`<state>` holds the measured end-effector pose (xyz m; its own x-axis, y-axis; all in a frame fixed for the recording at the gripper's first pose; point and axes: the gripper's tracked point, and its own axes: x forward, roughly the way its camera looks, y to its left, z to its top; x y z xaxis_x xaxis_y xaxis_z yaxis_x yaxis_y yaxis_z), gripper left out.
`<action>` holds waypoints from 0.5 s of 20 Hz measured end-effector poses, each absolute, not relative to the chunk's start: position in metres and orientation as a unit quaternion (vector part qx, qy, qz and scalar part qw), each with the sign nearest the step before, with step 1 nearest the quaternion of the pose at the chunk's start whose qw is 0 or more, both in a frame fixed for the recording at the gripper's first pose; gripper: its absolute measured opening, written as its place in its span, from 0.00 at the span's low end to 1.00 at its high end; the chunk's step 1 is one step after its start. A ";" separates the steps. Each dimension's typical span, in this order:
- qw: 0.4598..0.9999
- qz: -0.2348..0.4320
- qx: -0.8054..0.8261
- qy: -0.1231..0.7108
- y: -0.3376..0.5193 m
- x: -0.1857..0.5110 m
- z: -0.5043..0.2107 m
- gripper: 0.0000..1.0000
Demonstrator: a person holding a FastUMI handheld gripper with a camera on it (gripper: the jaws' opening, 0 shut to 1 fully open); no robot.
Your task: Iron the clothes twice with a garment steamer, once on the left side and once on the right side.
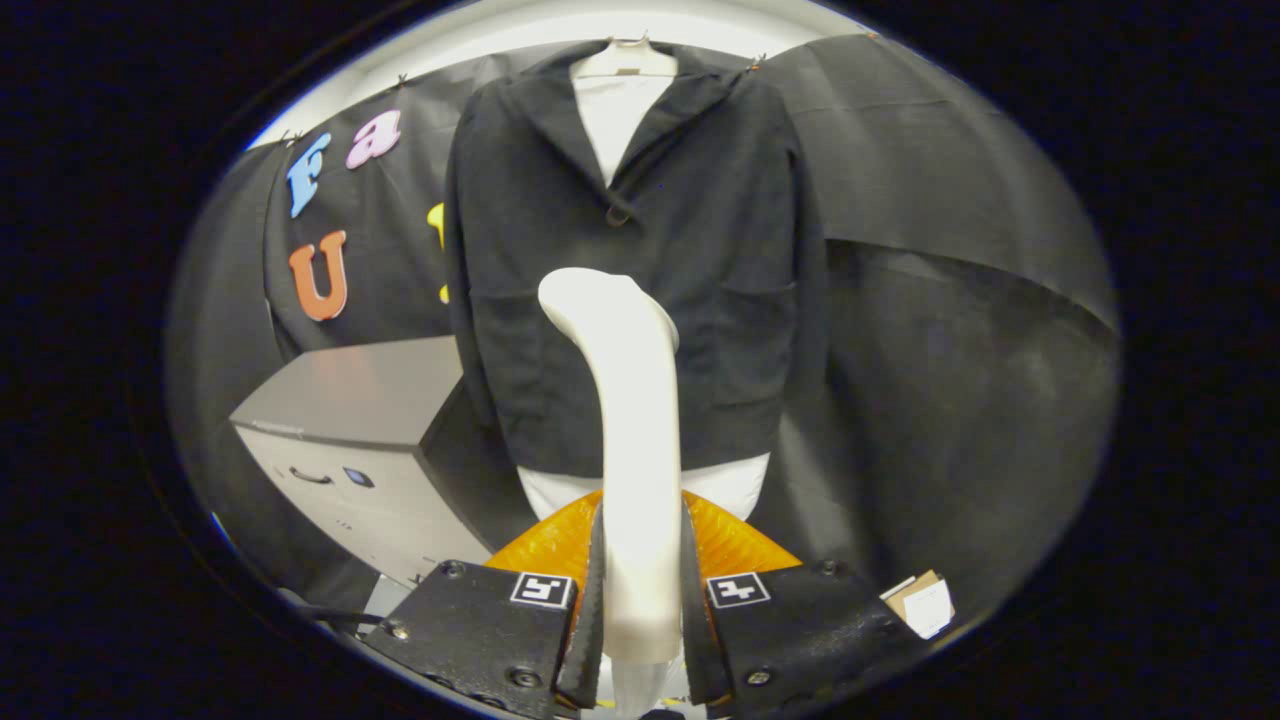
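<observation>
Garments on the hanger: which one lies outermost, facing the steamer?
The dark jacket. It covers the white garment, which peeks out at the collar and hem. The gripper is shut on the white steamer.

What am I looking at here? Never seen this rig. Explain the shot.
It is a handheld two-finger gripper, carried by a person, with no robot arm. A fisheye camera rides on it and looks forward along the fingers, the black wedges at the bottom. Both fingers press on a white steamer, which stands upright between them with its head bent toward a dark jacket. The jacket hangs on a white hanger over a white garment, ahead of the steamer. Beside the jacket sits a grey box. An orange thing lies behind the fingers.
</observation>
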<state>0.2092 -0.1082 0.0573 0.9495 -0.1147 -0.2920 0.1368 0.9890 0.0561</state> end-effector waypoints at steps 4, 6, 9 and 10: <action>0.990 -0.087 0.058 0.096 -0.146 0.199 0.114 0.36; 0.990 -0.095 0.070 0.072 -0.160 0.202 0.143 0.36; 0.989 -0.110 0.088 0.033 -0.183 0.207 0.188 0.36; 0.989 -0.114 0.092 0.020 -0.188 0.210 0.204 0.36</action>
<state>0.2096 -0.1882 0.2044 0.9731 -0.2227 -0.0598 0.2299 0.9568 0.1778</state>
